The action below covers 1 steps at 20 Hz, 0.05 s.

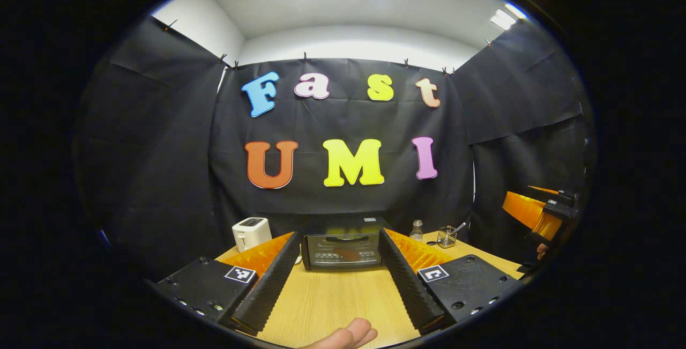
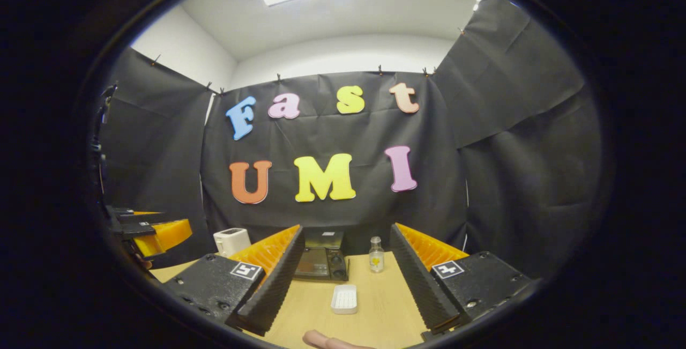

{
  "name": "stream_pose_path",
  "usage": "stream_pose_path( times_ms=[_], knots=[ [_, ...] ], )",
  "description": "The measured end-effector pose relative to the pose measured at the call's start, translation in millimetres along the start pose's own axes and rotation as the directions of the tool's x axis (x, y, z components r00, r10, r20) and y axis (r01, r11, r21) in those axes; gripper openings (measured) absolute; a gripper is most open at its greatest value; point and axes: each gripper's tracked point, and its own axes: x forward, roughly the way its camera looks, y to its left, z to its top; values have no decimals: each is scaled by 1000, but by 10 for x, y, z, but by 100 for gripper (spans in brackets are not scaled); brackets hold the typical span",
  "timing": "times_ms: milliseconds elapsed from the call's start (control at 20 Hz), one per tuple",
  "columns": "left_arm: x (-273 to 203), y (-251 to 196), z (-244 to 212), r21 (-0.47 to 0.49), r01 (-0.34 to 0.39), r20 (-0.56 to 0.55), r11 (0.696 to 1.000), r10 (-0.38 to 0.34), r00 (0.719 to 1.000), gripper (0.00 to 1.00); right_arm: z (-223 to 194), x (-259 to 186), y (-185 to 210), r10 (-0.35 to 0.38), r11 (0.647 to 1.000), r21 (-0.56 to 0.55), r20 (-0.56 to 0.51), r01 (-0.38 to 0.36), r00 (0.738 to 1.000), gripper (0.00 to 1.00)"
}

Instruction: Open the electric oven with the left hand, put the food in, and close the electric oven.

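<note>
Oven door (image 1: 343, 251) shut, handle (image 1: 343, 239) at top; left gripper (image 1: 338, 279) and right gripper (image 2: 347, 284) spread, empty; recommended: centred left approach to handle, squarely, before pinching.

The worktop (image 1: 332, 301) looks like pale wood laminate, smooth with a faint sheen. At twelve o'clock on it, the oven (image 1: 343, 251) has a glossy dark glass door in a matt casing. The toaster (image 1: 251, 232) at ten o'clock is smooth white plastic. The bottle (image 2: 376, 255) is clear and shiny; the small tray (image 2: 344, 299) is ribbed white plastic.
</note>
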Motion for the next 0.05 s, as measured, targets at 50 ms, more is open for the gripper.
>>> stream_pose_path(
  times_ms=[50],
  knots=[
    [-15,-18,30,-4,7,9,1000,-7,1000,94,-15,5,7,5,1000,-1,-6,-5,1000,96]
  ],
)
